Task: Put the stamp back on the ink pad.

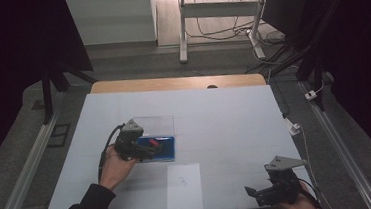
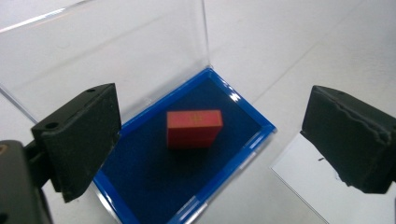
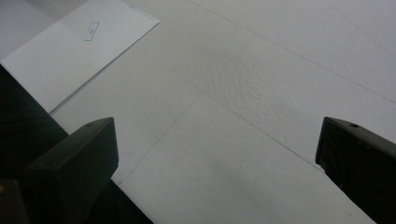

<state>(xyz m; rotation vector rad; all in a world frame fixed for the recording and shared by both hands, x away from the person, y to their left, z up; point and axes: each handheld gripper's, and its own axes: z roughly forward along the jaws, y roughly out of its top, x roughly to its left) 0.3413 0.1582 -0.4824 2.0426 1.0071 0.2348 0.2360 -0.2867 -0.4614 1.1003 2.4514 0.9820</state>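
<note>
A shallow blue box with a dark blue lining lies on the white table, and its clear lid stands raised behind it. A small red block rests inside the box. My left gripper hovers just above the box, open, with the block between and beyond its jaws, untouched. My right gripper is open near the table's front right edge, over bare surface, holding nothing.
A white paper sheet with a small drawn mark lies at the front middle of the table; it shows as a white sheet in the right gripper view. The table's front edge runs close to the right gripper. A wooden strip borders the far side.
</note>
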